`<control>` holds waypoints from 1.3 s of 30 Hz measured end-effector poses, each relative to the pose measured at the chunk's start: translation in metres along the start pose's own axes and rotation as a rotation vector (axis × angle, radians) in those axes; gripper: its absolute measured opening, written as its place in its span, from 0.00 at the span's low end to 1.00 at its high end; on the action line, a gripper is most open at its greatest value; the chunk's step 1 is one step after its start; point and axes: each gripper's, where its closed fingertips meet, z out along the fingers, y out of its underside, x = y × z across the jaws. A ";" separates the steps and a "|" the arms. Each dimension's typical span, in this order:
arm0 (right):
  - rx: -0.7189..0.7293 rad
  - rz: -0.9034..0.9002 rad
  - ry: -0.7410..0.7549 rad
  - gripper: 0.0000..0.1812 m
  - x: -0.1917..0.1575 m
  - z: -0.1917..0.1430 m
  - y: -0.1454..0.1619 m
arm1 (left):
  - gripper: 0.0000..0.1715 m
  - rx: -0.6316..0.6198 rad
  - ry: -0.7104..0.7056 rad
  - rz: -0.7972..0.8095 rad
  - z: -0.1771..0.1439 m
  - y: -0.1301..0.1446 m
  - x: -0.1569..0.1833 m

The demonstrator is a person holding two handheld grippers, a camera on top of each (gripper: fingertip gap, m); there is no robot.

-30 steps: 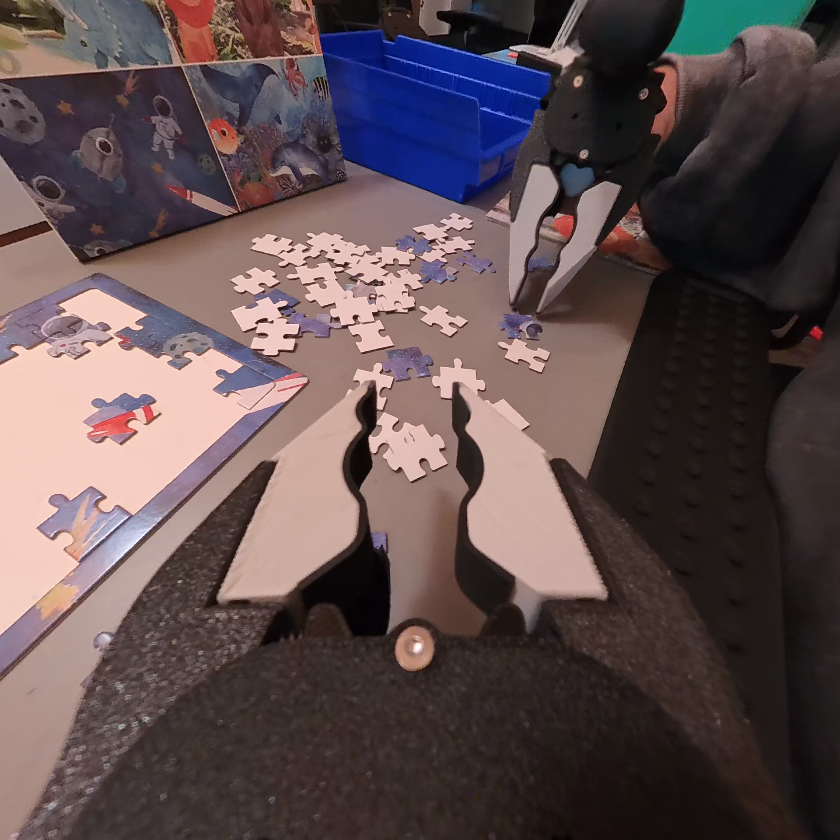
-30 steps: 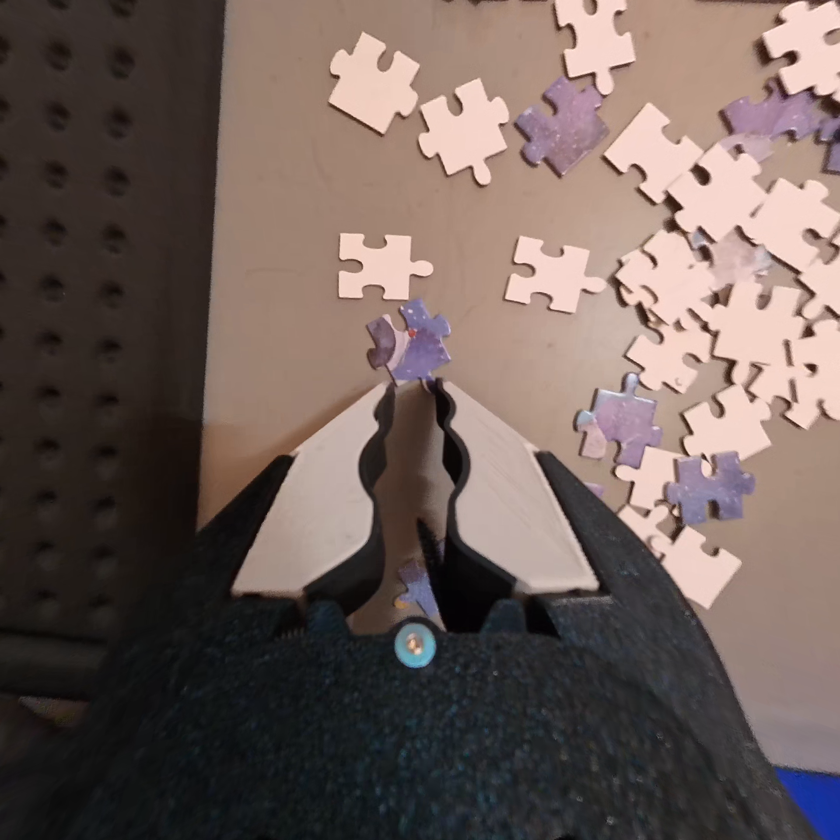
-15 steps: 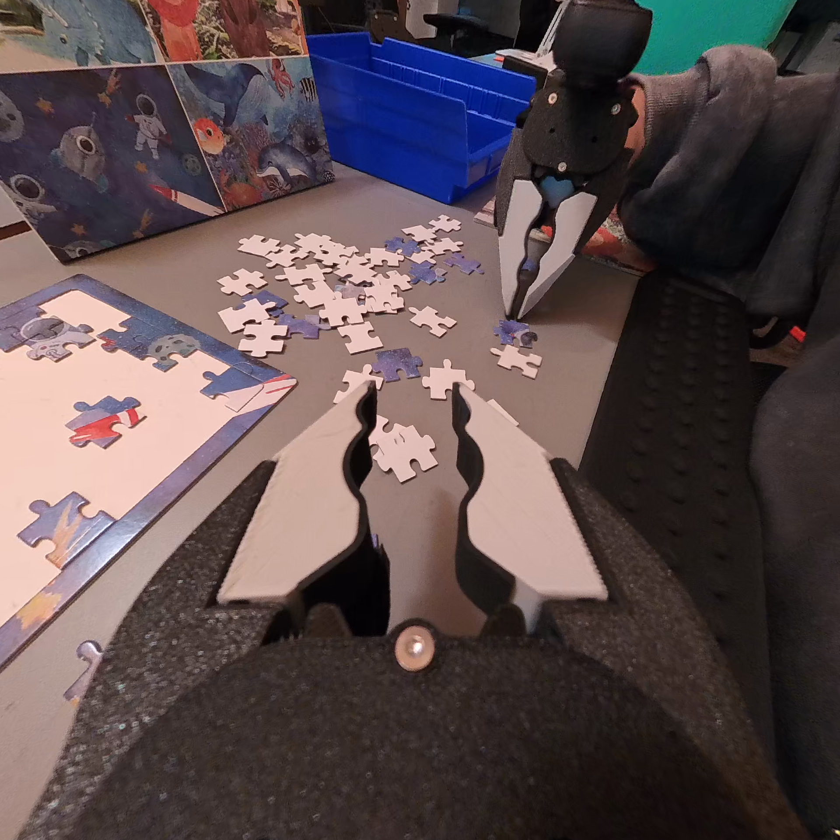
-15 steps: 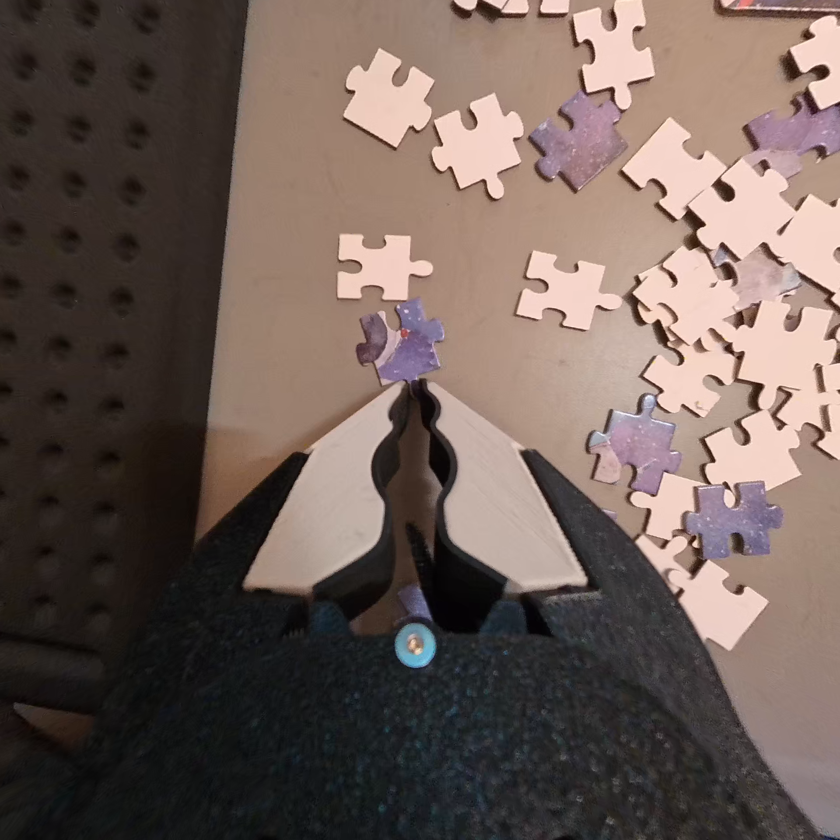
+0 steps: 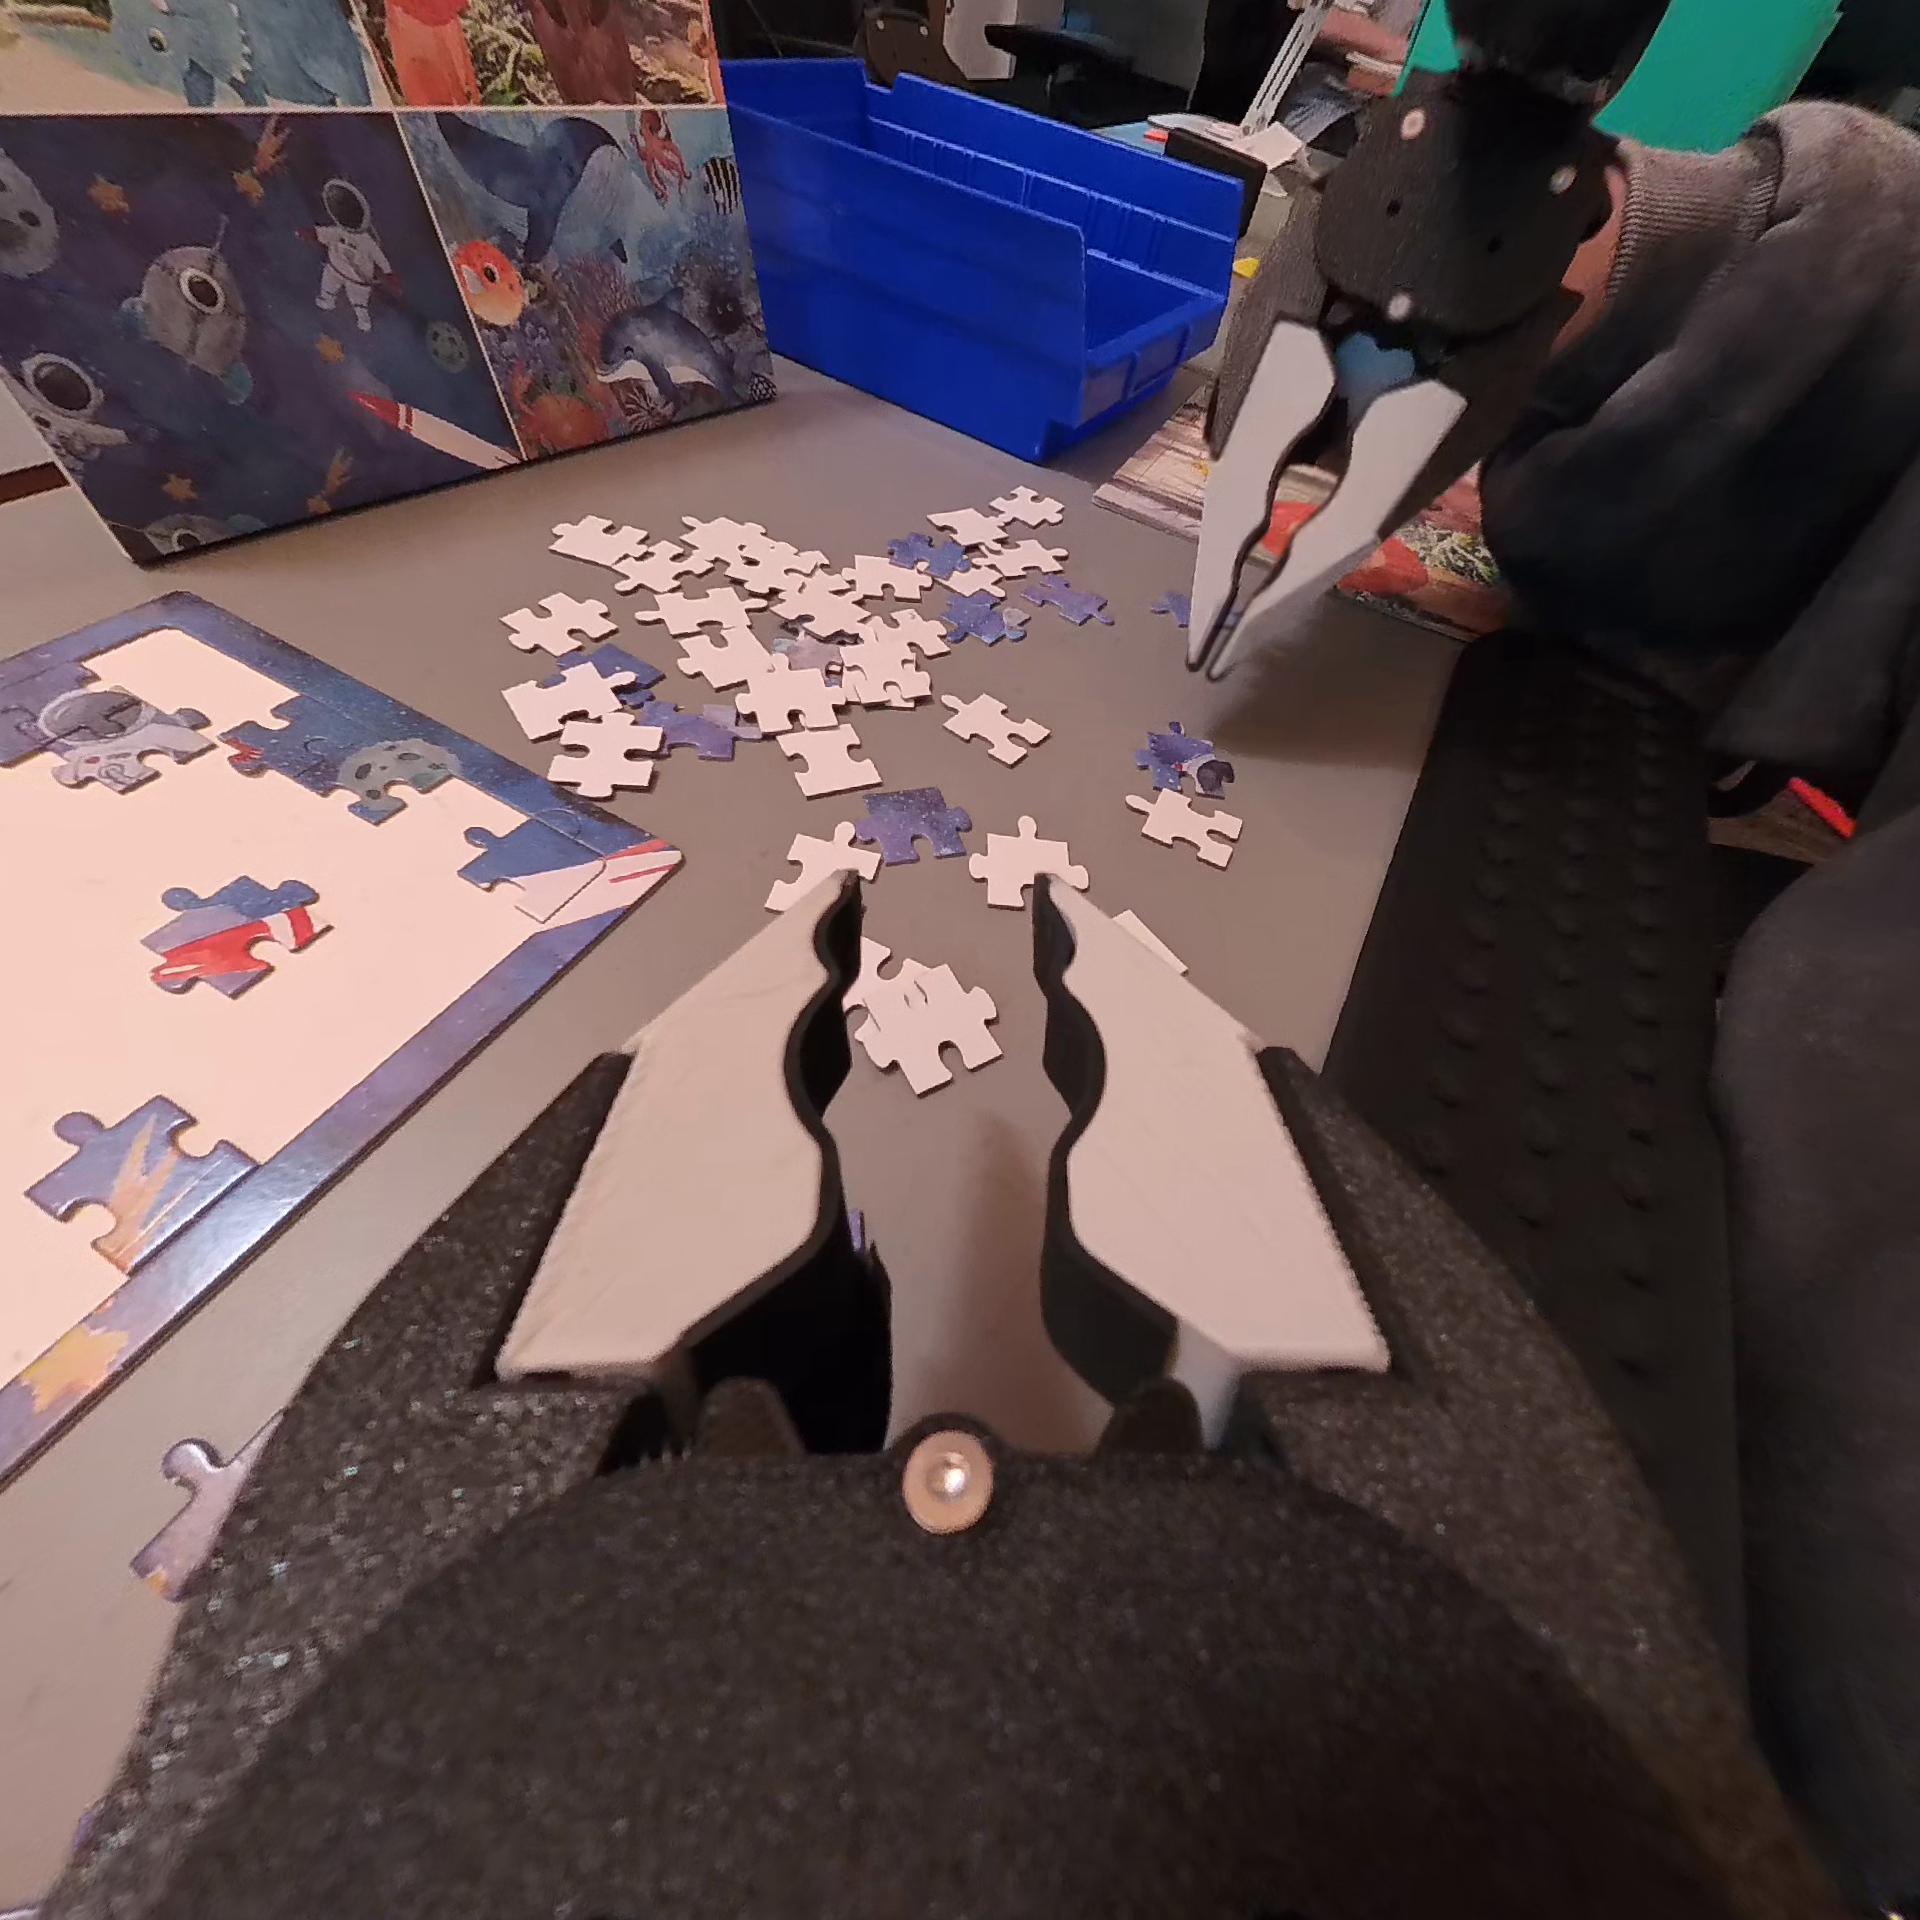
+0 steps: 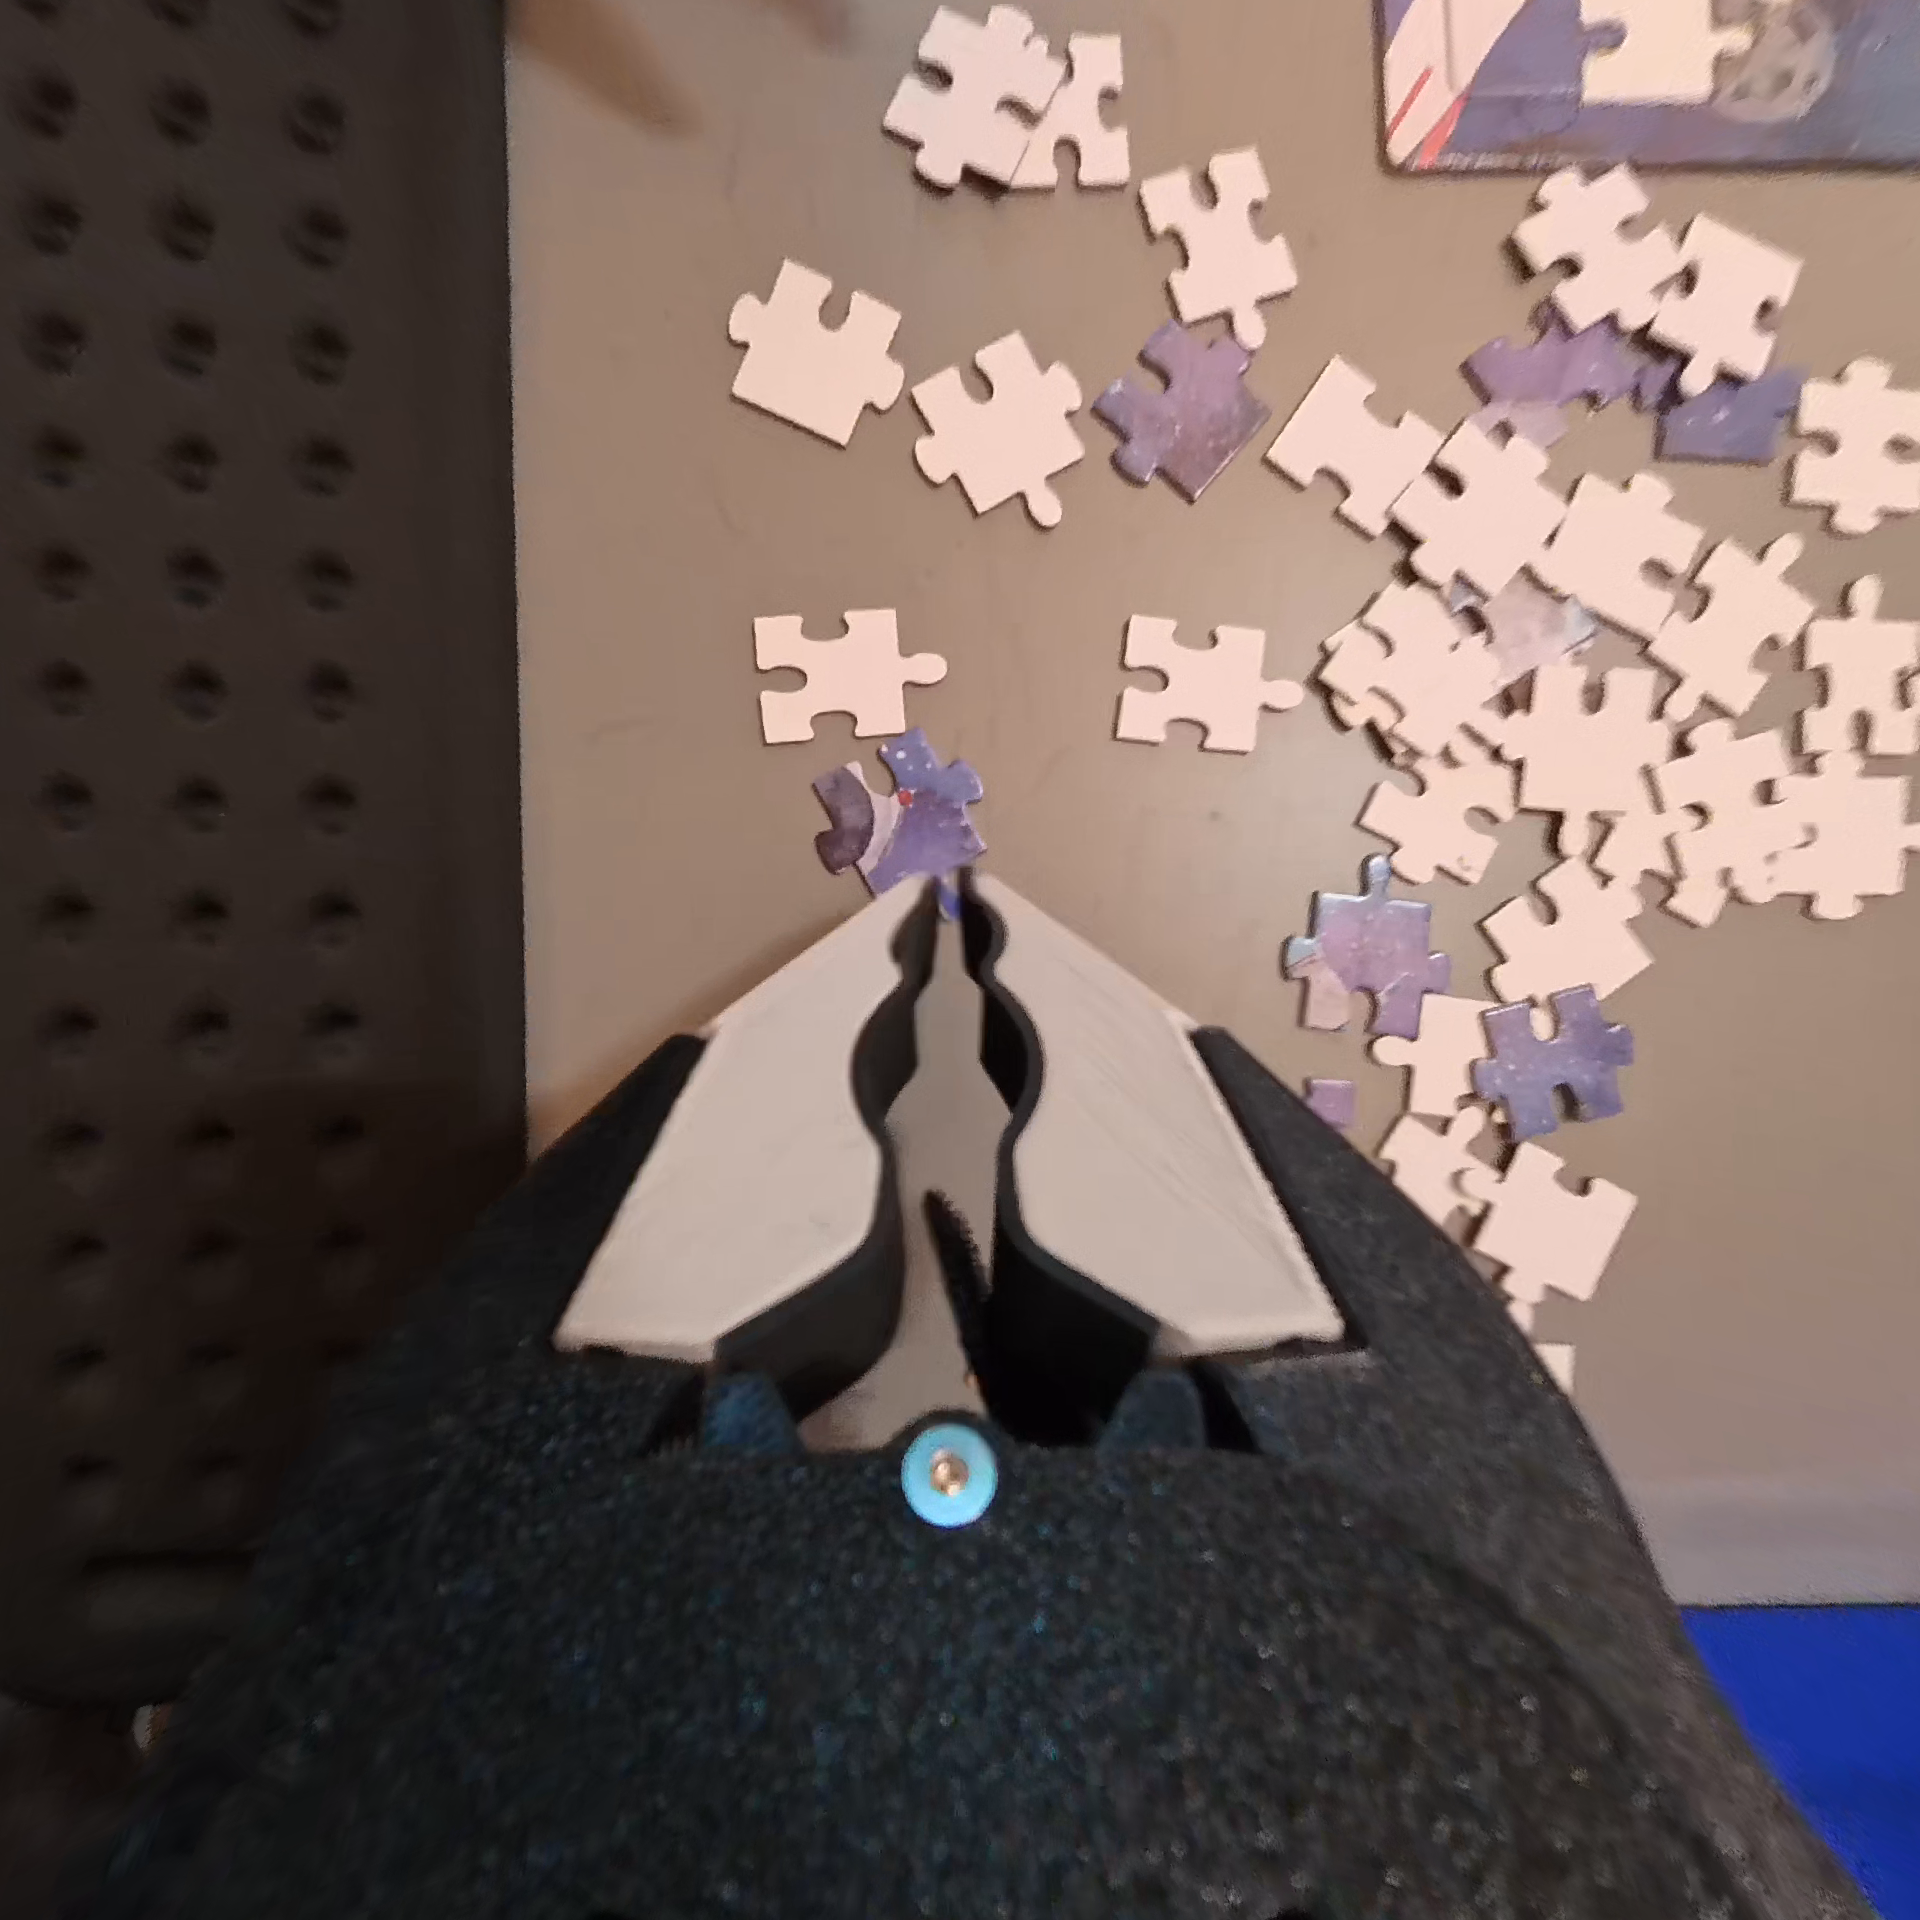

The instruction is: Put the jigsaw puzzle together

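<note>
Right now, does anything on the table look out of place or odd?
Most loose pieces lie white back up, some overlapping. The right hand-held gripper is shut, yet the purple piece by its tips seems to lie flat on the table, ungrasped.

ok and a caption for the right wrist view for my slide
right tongs closed just short of a purple puzzle piece on the grey table, white face-down pieces scattered beyond

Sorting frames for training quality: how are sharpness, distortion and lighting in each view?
Left wrist view: wide-angle bending at the edges, dim warm light, loose pieces sharp. Right wrist view: soft motion blur over the pieces, the right gripper reasonably crisp.
</note>
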 end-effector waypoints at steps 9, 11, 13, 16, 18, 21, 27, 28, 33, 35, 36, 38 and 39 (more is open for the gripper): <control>0.067 0.067 0.008 0.23 -0.008 0.018 -0.001 | 0.19 -0.007 0.007 0.009 0.001 0.002 0.002; 0.065 0.073 0.014 0.24 -0.009 0.020 0.001 | 0.19 -0.009 0.011 0.006 0.001 0.002 0.003; 0.060 0.070 0.034 0.24 -0.008 0.022 0.003 | 0.19 -0.013 0.013 0.006 0.002 0.003 0.003; 0.081 0.094 0.022 0.24 -0.008 0.024 0.000 | 0.19 -0.019 0.013 0.011 0.003 0.004 0.004; 0.076 0.109 0.004 0.25 -0.009 0.029 0.001 | 0.19 -0.022 0.013 0.013 0.003 0.004 0.004; 0.085 0.117 0.011 0.23 -0.007 0.030 -0.001 | 0.19 -0.021 0.012 0.013 0.003 0.004 0.004; 0.057 0.115 0.038 0.16 -0.013 0.029 -0.002 | 0.19 -0.022 0.014 0.011 0.003 0.004 0.004; 0.056 0.127 0.046 0.16 -0.014 0.029 -0.001 | 0.19 -0.023 0.014 0.012 0.003 0.004 0.004; 0.069 0.104 0.116 0.00 -0.013 0.026 -0.002 | 0.19 -0.022 0.014 0.003 0.004 0.004 0.004; 0.054 0.077 0.181 0.00 -0.009 0.025 0.000 | 0.19 -0.024 0.015 -0.022 0.005 0.004 0.002; 0.048 0.073 0.203 0.03 -0.008 0.025 0.001 | 0.19 -0.026 0.017 -0.032 0.005 0.004 0.002; 0.036 0.097 0.236 0.07 -0.002 0.018 0.004 | 0.19 -0.023 0.020 -0.041 0.005 0.003 0.001; 0.053 0.135 0.242 0.08 0.002 0.013 0.004 | 0.19 -0.020 0.022 -0.042 0.005 0.003 0.002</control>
